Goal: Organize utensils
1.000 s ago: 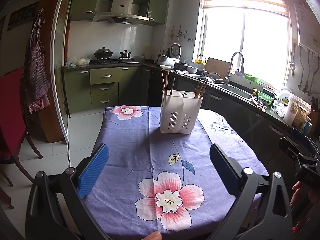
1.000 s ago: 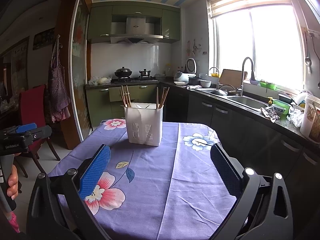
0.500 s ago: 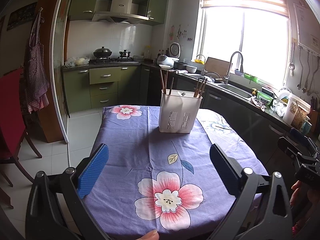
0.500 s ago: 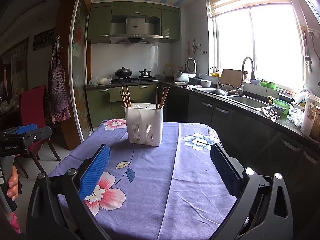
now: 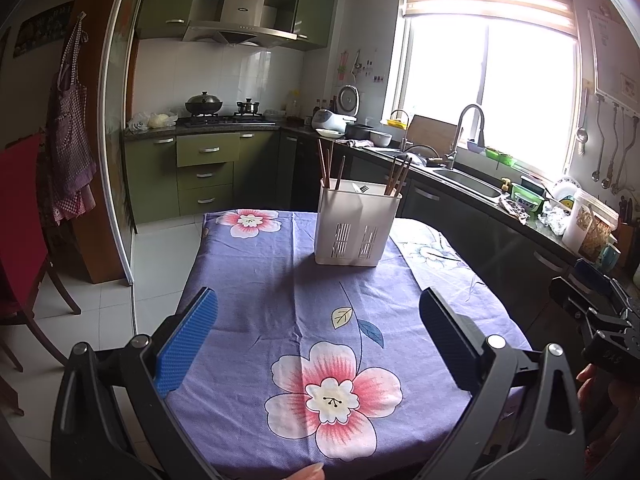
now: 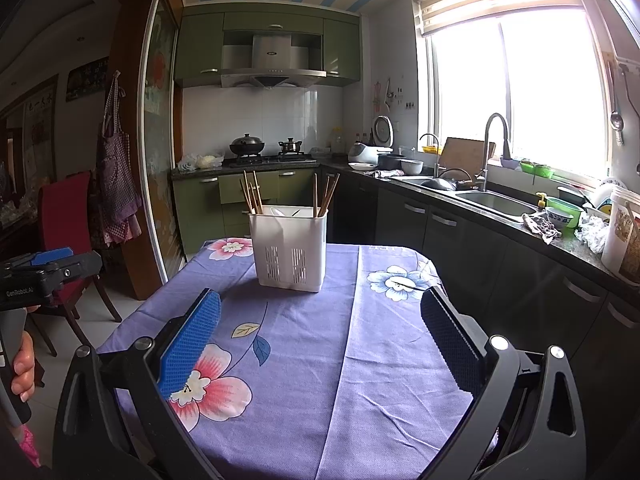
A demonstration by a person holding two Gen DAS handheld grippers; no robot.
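Note:
A white slotted utensil holder stands upright on the far half of the table, also seen in the right wrist view. Wooden chopsticks stick up at its left end and more at its right end; a fork's tines show in the middle. In the right wrist view the chopsticks stand the same way. My left gripper is open and empty, above the near part of the table. My right gripper is open and empty, likewise well short of the holder.
The table wears a purple flowered cloth. A red chair stands at the left. A counter with a sink and clutter runs along the right. The other handle shows at the right edge.
Both grippers have barely shifted; the holder sits very slightly differently in view. Nothing was gripped or released.

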